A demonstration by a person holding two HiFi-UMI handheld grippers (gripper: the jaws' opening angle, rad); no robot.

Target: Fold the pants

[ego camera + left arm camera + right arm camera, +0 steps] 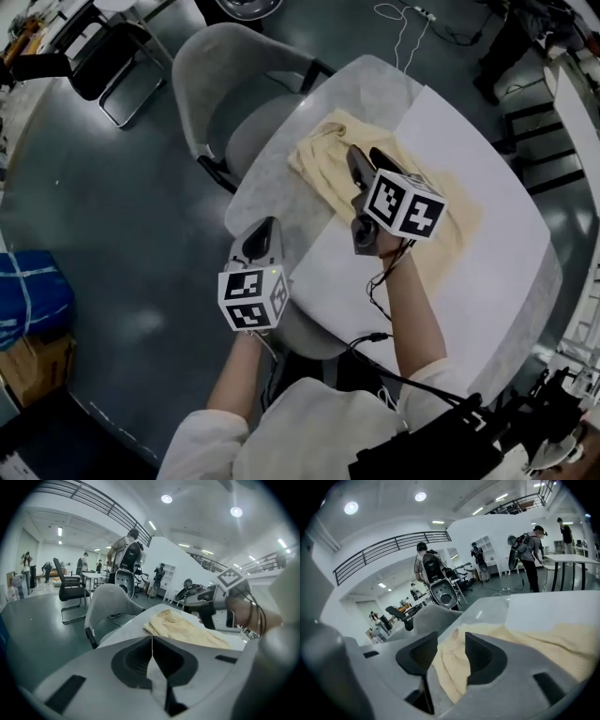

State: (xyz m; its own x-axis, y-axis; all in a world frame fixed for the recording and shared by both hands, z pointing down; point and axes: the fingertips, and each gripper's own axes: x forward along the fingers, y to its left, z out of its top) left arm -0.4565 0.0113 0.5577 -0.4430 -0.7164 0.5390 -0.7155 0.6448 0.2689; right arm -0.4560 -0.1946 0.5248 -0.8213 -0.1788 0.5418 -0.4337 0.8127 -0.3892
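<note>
The pale yellow pants [323, 150] lie rumpled on the round table [281, 187], partly over a white sheet [469, 141]. My right gripper [368, 157] hovers over the pants' near-left part with its jaws apart. In the right gripper view the cloth [525, 641] shows through the gap of that gripper [451, 641], and the pads are not pressing on it. My left gripper [265, 228] is at the table's near-left edge, short of the pants, jaws together with nothing held. In the left gripper view its tips [151, 637] point at the pants [183, 627], with the right gripper [211, 609] beyond.
A grey upholstered chair [234, 84] stands against the table's far-left side. A black office chair [112, 56] stands further off on the floor. Cables run from the grippers along my arms. People stand in the background of both gripper views.
</note>
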